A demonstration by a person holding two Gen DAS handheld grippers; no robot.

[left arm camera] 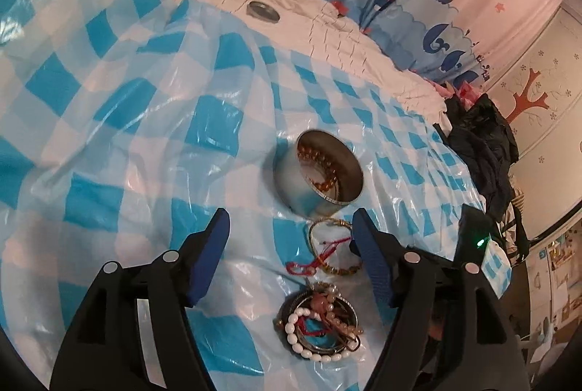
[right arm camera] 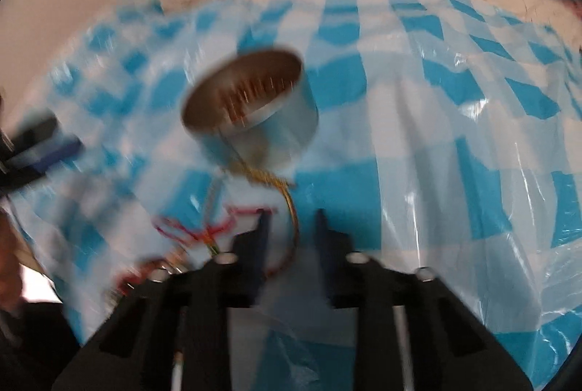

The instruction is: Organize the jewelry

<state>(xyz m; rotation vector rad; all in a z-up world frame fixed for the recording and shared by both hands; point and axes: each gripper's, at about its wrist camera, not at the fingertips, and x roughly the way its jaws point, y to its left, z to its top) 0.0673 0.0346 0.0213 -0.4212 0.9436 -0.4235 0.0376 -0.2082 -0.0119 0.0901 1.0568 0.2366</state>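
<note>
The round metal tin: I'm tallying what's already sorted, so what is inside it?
Inside the round metal tin lies a strand of amber-brown beads curling along the wall and floor. The near wall hides part of the floor, so anything lying there cannot be seen.

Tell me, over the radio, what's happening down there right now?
Left gripper open, empty. Right gripper slightly open around gold bangle. Metal tin holds amber beads; bracelet pile waits outside. Nothing blocking.

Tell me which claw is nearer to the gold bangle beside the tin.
The right claw: the gold bangle curves between its fingers. The left claw hangs open close by, and the bangle lies near its right finger.
</note>
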